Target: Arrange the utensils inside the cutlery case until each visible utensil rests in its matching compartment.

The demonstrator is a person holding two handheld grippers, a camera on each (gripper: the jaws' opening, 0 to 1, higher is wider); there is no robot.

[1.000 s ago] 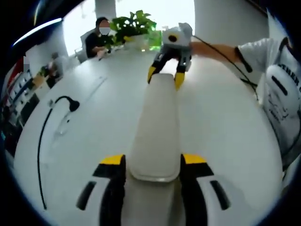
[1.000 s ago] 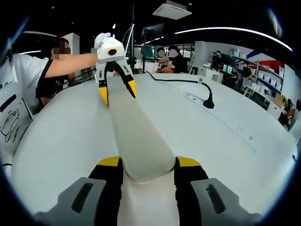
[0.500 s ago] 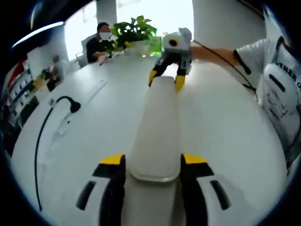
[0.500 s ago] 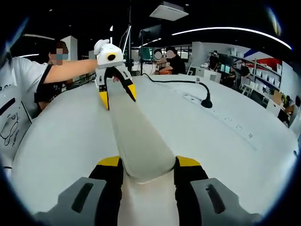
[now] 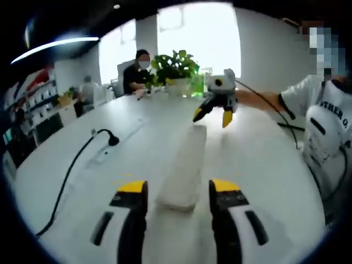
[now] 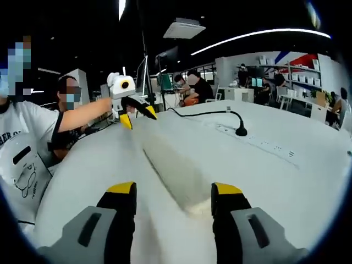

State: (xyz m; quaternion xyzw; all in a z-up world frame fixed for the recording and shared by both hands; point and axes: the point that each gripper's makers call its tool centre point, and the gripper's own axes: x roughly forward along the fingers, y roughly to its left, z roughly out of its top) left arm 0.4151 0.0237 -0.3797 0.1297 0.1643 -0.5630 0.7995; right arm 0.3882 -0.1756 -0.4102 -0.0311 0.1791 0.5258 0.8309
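Note:
The long white cutlery case [image 5: 182, 168] lies closed on the round white table [image 5: 258, 165], and no utensils can be seen. My left gripper [image 5: 172, 190] is open, its yellow-tipped jaws standing either side of the case's near end with a gap to it. Over the far end hovers my right gripper [image 5: 214, 114], fingers spread and off the case. In the right gripper view the blurred case [image 6: 168, 165] runs away from my open right gripper [image 6: 174, 192] toward the left gripper [image 6: 133, 114], held by a person's arm.
A black cable with a plug [image 5: 111, 140] crosses the table on the left beside a flush socket strip. A potted plant [image 5: 175, 66] and seated people are at the far edge. The person's white shirt [image 5: 324, 137] is at the right.
Both grippers have let go of the case's ends and drawn back and up. The case now rests on the table, looking smaller and farther. Both views have tilted upward.

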